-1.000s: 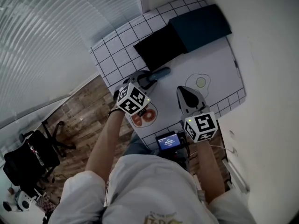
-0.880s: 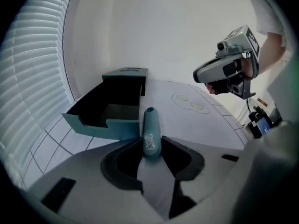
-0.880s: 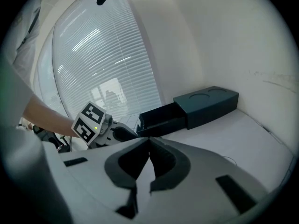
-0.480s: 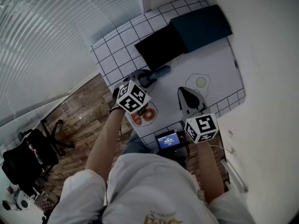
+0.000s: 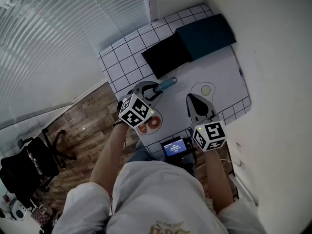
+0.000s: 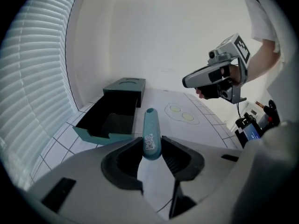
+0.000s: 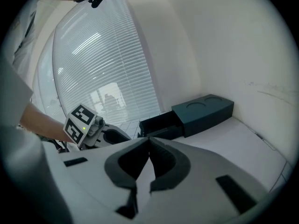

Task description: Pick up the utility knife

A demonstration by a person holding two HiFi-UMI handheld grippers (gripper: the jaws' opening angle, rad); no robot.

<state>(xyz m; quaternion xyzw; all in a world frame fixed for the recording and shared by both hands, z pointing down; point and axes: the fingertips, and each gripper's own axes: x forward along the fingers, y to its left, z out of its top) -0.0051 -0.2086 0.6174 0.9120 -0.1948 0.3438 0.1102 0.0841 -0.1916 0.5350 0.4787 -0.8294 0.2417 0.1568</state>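
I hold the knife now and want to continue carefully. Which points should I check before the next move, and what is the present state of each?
1. Left gripper shut on the utility knife: ok, both jaws press its near end.
2. Knife in line with the jaws: ok, it points straight ahead.
3. Blade retracted: cannot tell.
4. Right gripper free: ok, jaws together, nothing between them.
5. Right gripper away from the knife: ok, it is off to the side.
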